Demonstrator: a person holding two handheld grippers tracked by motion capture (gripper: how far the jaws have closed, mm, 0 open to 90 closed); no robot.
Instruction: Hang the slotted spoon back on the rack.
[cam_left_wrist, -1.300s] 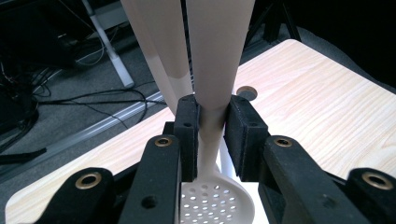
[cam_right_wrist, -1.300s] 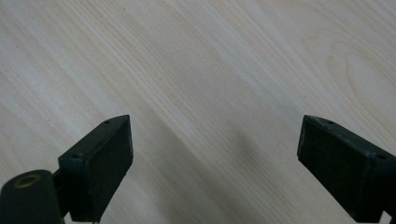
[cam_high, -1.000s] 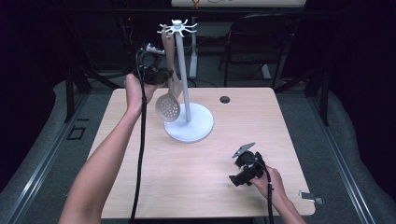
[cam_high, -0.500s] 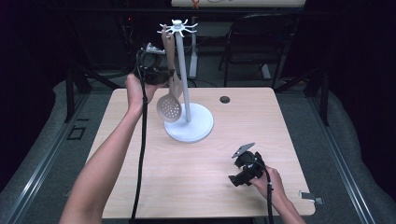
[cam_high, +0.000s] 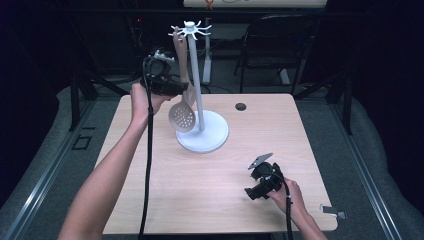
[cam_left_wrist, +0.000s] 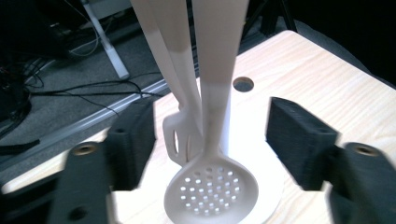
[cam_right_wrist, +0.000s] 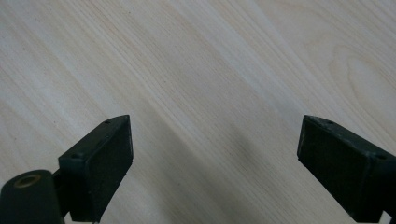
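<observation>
Left gripper view: left tongs just opened, clear of skimmer hung on rack; right tongs spread, idle on worktop. Hanging done, retreat left.

Matt plastic skimmer; smooth pale wood-grain table.

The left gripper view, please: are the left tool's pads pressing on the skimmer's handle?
No: the left tool, whose jaws have just been opening, stands with both pads clear of the slotted skimmer, gaps showing on either side of its handle.
</observation>
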